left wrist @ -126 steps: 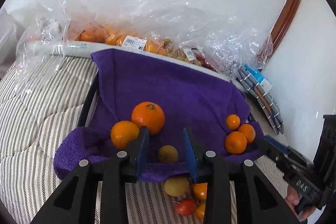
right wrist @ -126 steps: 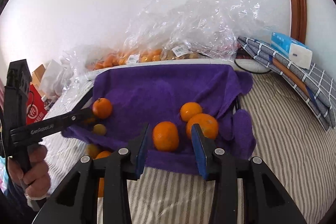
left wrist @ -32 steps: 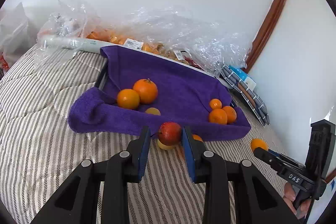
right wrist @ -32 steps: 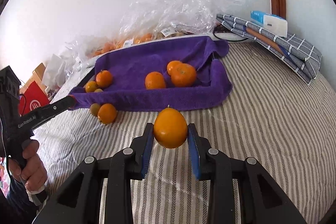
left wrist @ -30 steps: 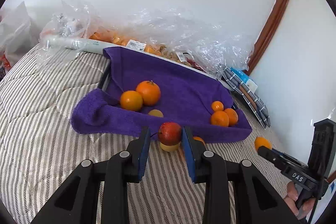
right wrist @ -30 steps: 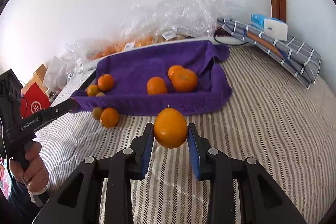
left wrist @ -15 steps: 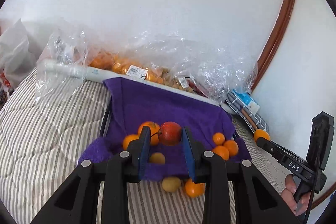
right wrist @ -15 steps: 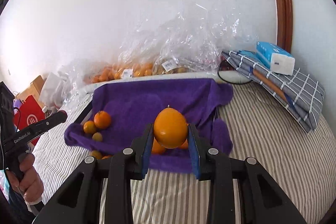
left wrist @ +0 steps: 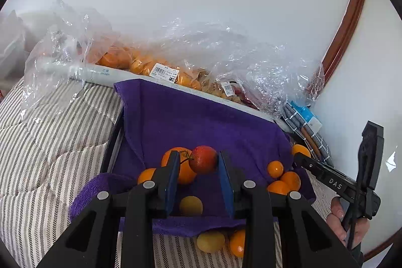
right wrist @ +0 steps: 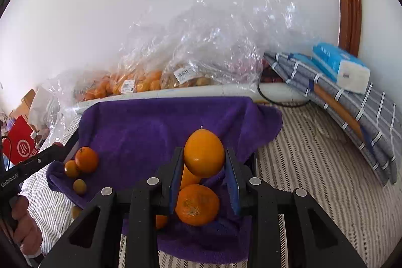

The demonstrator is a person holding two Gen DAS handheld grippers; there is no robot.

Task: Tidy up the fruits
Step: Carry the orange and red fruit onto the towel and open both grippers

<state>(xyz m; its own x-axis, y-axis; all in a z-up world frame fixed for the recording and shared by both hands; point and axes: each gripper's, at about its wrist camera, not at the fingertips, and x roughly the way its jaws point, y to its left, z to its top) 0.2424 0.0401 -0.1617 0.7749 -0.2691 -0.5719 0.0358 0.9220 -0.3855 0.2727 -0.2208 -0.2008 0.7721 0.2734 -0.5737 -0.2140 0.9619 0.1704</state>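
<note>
I have my left gripper (left wrist: 198, 167) clamped on a small round red fruit with a thin stem (left wrist: 203, 159), and my right gripper (right wrist: 204, 167) clamped on a smooth oval orange fruit (right wrist: 204, 153); both hang over the tray lined with a purple terry towel (left wrist: 201, 122), which sits on the striped bedcover (left wrist: 50, 155). My worry is the release. Under my right jaws a dimpled round mandarin (right wrist: 197, 204) already lies on the towel, so if I let go here I judge the oval fruit would land on it, bounce, and roll over the low front fold onto the bed. The red fruit is pinched only by its sides and is slick and round; a squeeze too light could let it slip out early, too hard could bruise it. The towel is soft and slopes toward the front, where a yellow-green round fruit (left wrist: 210, 240) and another orange fruit (left wrist: 237, 241) lie outside on the stripes, so I think rolling out is a real risk. My two hands are near each other, and the grippers could knock together.
</note>
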